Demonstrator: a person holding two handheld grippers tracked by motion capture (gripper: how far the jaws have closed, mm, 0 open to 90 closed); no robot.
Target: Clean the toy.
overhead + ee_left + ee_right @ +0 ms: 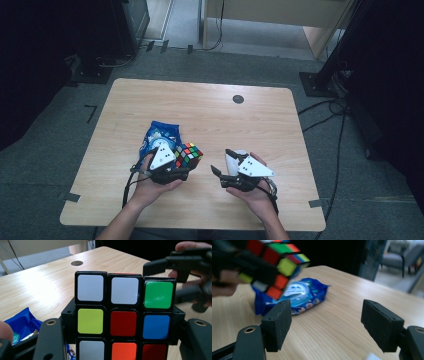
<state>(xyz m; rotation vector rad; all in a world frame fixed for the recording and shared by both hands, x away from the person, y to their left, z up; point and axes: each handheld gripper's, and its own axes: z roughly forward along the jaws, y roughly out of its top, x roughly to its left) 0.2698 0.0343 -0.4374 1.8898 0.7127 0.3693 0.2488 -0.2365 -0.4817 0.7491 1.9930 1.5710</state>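
Note:
A scrambled Rubik's cube (188, 155) is held off the table, and my left gripper (181, 161) is shut on it. In the left gripper view the cube (124, 315) sits between the two jaws with white, green, yellow, red and blue stickers facing the camera. My right gripper (222, 162) hovers over the table to the cube's right, open, with nothing between its jaws. The right gripper view has the cube (275, 267) raised at upper left, blurred, beyond my right gripper (328, 325). A blue snack packet (159, 136) lies flat on the table just behind the cube.
The wooden table (250, 125) has a round cable hole (238, 99) near its far edge. The blue packet (297, 296) lies ahead of the right gripper's jaws. Dark stands and cables (330, 107) lie on the floor to the right of the table.

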